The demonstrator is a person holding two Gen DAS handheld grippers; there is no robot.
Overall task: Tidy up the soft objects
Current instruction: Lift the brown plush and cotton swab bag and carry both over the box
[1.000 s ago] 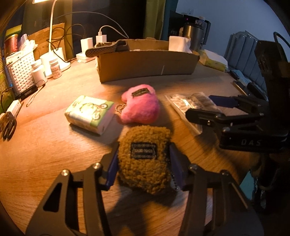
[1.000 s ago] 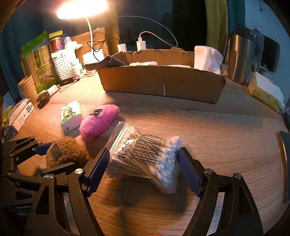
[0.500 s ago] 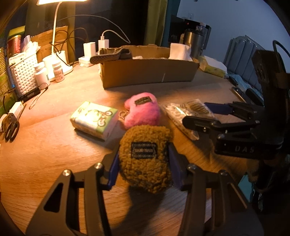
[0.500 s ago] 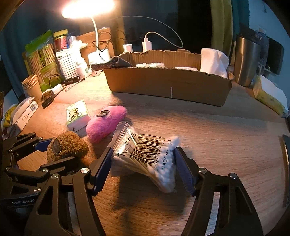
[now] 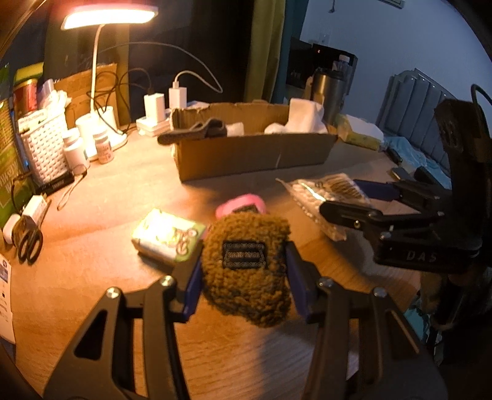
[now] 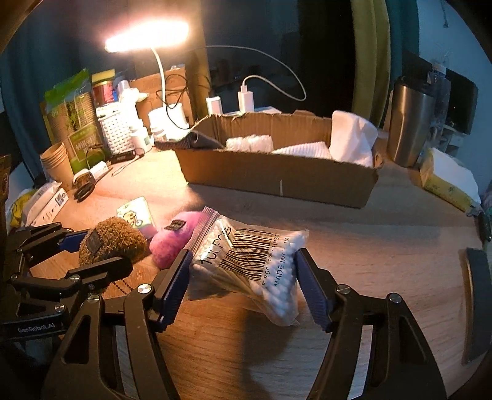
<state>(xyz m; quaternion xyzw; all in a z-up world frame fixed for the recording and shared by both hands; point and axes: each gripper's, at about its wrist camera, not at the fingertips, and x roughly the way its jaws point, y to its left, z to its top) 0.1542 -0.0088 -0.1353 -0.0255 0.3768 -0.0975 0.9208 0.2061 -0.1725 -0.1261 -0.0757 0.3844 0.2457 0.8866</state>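
Observation:
My left gripper (image 5: 244,277) is shut on a brown fuzzy pouch (image 5: 246,270) with a dark label and holds it above the wooden table (image 5: 92,292). My right gripper (image 6: 243,277) is shut on a clear bag of cotton swabs (image 6: 252,255) and holds it lifted off the table. The pouch (image 6: 110,240) and the left gripper (image 6: 77,255) show at the left of the right wrist view. A pink fuzzy pouch (image 6: 172,240) and a green tissue pack (image 5: 166,237) lie on the table. An open cardboard box (image 6: 276,166) with white soft items stands behind.
A lit desk lamp (image 5: 107,18), white basket (image 5: 43,147), small bottles (image 5: 73,150), chargers (image 5: 178,98) and scissors (image 5: 29,243) crowd the back left. A steel tumbler (image 6: 409,120) and a yellow tissue pack (image 6: 446,181) stand at the right.
Both grippers have risen and lifted their objects off the table. The box interior has come into view and the pink pouch is now partly hidden behind the brown pouch.

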